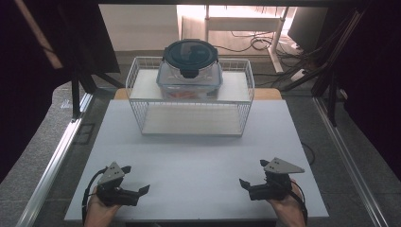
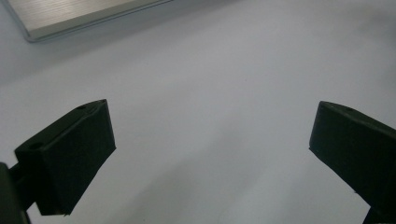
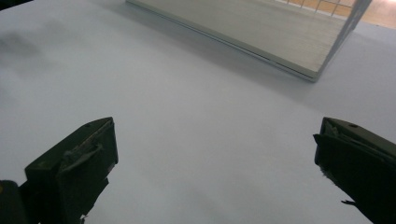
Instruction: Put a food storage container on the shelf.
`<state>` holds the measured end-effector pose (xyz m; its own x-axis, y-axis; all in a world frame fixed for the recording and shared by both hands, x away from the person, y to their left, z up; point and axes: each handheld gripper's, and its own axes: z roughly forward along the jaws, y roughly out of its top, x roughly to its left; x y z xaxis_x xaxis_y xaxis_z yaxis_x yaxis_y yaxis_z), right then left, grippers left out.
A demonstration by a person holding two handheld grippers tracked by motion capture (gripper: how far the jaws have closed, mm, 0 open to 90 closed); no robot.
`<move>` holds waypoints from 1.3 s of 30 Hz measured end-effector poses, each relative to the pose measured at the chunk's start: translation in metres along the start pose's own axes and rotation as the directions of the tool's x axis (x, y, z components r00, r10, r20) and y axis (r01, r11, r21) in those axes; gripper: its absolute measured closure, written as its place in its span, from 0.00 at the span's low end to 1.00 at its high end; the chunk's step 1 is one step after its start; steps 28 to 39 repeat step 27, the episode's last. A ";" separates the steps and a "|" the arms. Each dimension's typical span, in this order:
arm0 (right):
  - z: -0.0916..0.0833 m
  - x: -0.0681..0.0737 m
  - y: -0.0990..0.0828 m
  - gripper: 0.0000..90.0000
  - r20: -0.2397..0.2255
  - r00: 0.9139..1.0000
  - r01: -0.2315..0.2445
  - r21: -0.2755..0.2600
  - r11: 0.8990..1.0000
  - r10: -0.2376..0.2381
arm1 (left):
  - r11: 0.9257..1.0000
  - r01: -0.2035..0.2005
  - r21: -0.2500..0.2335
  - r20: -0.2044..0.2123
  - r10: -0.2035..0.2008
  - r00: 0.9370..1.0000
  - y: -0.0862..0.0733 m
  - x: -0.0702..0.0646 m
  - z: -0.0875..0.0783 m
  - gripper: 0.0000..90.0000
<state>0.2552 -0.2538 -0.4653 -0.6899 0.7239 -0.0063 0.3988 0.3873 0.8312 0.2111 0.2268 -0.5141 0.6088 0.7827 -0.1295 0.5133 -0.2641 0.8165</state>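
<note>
A clear plastic container (image 1: pixel 189 75) with a dark clip-on lid (image 1: pixel 190 53) stands on the top shelf of a white wire rack (image 1: pixel 142 90) at the far middle of the white table (image 1: pixel 198 156). Something orange lies inside it. My left gripper (image 1: pixel 136 178) rests low over the near left of the table, open and holding nothing. In the left gripper view my left gripper (image 2: pixel 212 121) has its jaws spread wide over bare white surface. My right gripper (image 1: pixel 252 172) sits at the near right, also open and holding nothing, as the right gripper (image 3: pixel 217 130) in its own view confirms.
The rack's lower shelf (image 1: pixel 189 120) is bare; its pale base plate (image 3: pixel 261 32) lies ahead of the right gripper, and the plate's corner (image 2: pixel 79 14) lies ahead of the left. Metal frame rails (image 1: pixel 61 146) run along both table sides. Cables (image 1: pixel 255 42) lie on the floor beyond.
</note>
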 end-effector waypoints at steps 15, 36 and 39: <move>0.001 -0.002 -0.037 0.00 0.042 0.998 -0.043 0.073 0.996 0.040 | 0.994 -0.031 0.108 -0.029 0.034 0.999 -0.013 0.000 0.011 0.00; 0.014 0.002 -0.045 0.00 0.036 0.999 -0.031 0.154 0.988 0.026 | 0.984 -0.036 0.177 0.006 0.035 0.999 -0.017 -0.002 0.018 0.00; 0.014 0.002 -0.045 0.00 0.036 0.999 -0.031 0.154 0.988 0.026 | 0.984 -0.036 0.177 0.006 0.035 0.999 -0.017 -0.002 0.018 0.00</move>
